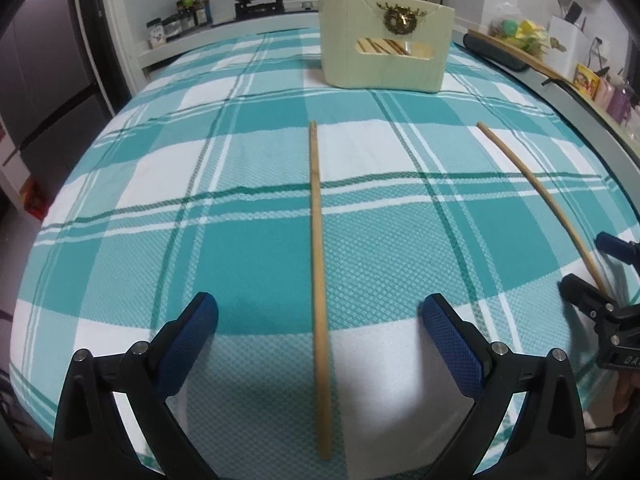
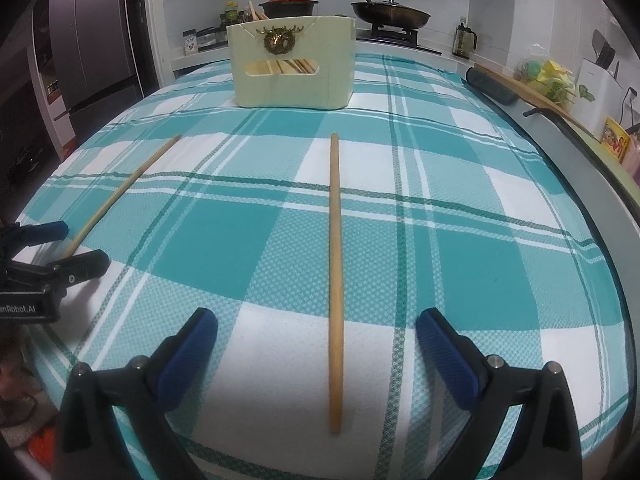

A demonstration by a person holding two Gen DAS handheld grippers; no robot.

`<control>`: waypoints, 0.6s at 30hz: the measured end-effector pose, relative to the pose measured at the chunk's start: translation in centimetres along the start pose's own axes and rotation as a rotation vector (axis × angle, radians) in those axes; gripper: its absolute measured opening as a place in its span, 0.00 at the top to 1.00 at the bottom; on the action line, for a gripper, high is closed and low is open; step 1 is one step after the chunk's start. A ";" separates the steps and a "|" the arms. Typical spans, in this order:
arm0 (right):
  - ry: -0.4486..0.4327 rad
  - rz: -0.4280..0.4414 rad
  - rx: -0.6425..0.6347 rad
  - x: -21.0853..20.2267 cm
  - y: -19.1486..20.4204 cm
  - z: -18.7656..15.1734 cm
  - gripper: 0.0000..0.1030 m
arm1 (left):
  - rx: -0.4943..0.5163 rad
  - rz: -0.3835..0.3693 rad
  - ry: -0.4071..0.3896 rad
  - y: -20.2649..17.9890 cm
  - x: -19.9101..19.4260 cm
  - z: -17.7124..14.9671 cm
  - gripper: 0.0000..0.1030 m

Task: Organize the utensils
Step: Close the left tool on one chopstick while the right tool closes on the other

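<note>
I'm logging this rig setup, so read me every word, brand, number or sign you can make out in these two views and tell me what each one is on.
"enRobot.AI", start cut off by the frame edge: on the left gripper body.
"DA", rest cut off: on the right gripper body.
Spice jars, the yellow packet and the sauce bottles: labels too small and blurred to read.
Cream utensil box: a wreath ornament only, no text.

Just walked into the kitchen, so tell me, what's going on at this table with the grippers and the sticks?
A person is tidying chopsticks with two handheld grippers. The left gripper is open around one chopstick lying on the checked cloth; the right gripper is open around the other chopstick. Neither is gripped yet. The cream box behind already holds several.
</note>
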State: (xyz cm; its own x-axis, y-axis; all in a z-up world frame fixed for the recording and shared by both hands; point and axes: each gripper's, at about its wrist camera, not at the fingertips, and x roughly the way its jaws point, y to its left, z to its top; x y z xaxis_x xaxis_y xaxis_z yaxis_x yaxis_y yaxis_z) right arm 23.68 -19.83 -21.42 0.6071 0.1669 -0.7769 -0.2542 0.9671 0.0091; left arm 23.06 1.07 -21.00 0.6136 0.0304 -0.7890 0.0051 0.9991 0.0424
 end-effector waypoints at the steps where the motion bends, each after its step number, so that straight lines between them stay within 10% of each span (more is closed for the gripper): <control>1: -0.007 -0.006 0.006 0.0 -0.3 0.1 0.01 | 0.001 0.011 -0.001 0.3 0.2 0.3 0.00; 9: 0.025 -0.005 -0.002 2.0 -1.8 3.4 0.36 | -0.042 -0.049 0.066 2.6 3.0 4.5 0.02; 18: 0.104 0.105 -0.106 6.8 -1.8 9.4 0.37 | 0.051 -0.129 0.092 2.5 7.0 8.7 0.11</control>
State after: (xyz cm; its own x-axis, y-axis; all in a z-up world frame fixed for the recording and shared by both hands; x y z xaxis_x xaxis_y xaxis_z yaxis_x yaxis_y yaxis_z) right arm 35.35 -18.65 -20.75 0.4937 0.2398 -0.8359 -0.3933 0.9189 0.0313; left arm 34.24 3.50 -21.05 0.5305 -0.0928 -0.8426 0.1207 0.9921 -0.0333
